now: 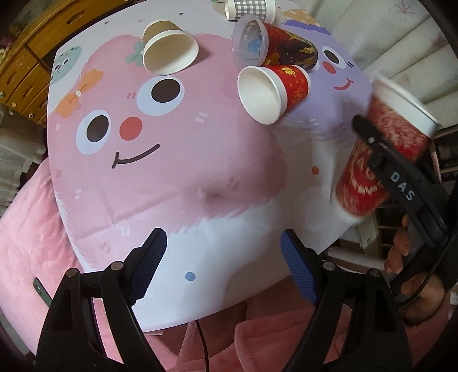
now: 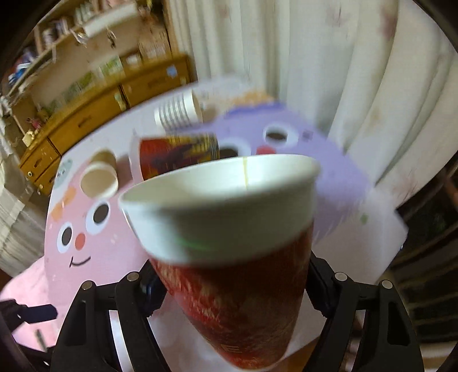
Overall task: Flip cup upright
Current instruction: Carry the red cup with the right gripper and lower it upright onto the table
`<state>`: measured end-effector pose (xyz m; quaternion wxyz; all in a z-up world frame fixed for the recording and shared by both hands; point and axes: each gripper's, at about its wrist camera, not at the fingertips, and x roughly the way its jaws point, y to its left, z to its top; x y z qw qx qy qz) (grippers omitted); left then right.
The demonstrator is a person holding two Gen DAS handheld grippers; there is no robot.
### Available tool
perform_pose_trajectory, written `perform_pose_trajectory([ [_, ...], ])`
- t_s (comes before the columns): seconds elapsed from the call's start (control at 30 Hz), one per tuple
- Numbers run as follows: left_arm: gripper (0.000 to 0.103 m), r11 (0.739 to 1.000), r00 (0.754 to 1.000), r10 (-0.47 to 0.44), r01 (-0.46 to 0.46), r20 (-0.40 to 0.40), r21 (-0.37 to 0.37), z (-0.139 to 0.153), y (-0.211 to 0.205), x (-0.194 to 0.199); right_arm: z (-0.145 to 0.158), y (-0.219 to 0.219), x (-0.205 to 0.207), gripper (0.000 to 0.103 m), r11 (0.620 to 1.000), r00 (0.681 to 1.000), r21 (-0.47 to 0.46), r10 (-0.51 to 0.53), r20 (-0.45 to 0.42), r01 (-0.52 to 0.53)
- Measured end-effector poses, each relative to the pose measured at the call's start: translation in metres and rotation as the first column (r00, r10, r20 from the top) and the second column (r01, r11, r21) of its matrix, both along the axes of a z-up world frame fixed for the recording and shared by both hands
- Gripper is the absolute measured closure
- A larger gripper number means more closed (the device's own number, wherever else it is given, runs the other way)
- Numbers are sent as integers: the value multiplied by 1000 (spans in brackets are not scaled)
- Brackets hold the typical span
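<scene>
Left wrist view: the white letters "DAS" show on the black arm of the right gripper [image 1: 372,148], at the right edge. It is clamped on a tall red cup [image 1: 380,154] with a white band at its rim; pale lettering runs across the red wall, too blurred to read. The cup is held above the table's right edge, tilted, rim up and to the right. On the table [image 1: 177,200], covered with a cartoon-face cloth, four more cups lie on their sides: a brown paper cup [image 1: 169,48], empty, mouth toward the camera; a small red cup [image 1: 272,91] with gold print, empty, white inside; just behind and touching it a dark red patterned cup [image 1: 286,48] with a clear plastic lid over its mouth; and a grey checked cup [image 1: 249,8] at the far edge. The left gripper [image 1: 223,266] hangs over the near part of the table, its blue-padded jaws spread wide, holding nothing.

Right wrist view: the red cup [image 2: 229,229] fills the middle, squeezed between the two black fingers of the right gripper [image 2: 229,289] on its lower wall, mouth tipped upward and away; what shows of the inside is white and bare. Faint letters near its base cannot be read. Behind lie the brown cup [image 2: 98,177], the dark red cup [image 2: 177,154] and a ribbed white cup [image 2: 177,111].
</scene>
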<state>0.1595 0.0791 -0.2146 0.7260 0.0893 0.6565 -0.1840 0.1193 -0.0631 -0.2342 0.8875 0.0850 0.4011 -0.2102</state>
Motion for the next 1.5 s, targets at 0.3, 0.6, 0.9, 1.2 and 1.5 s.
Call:
perform_pose_trajectory([
  [0.3,23,1000,1000,-6,6,9,6,0,11,0,7,17,-44,23,1000,958,-23,26,284,-20],
  [0.6,23,999,999,18,-16,33,-39,9,15,-3,-14,34,-53,23,992,949,-85,114,295,-93],
  [0.9,23,994,997,68,-65,33,-88,11,4,-6,-14,24,-57,17,980,964,-22,197,180,-196],
  [1.2,23,982,977,182,-173,115,-81,34,0,-30,-4,6,-68,6,924,925,62,380,-8,-378],
  [1.5,23,908,897,418,-406,144,-105,61,-8,-96,27,-54,-123,7,845,830,184,531,-169,-503],
])
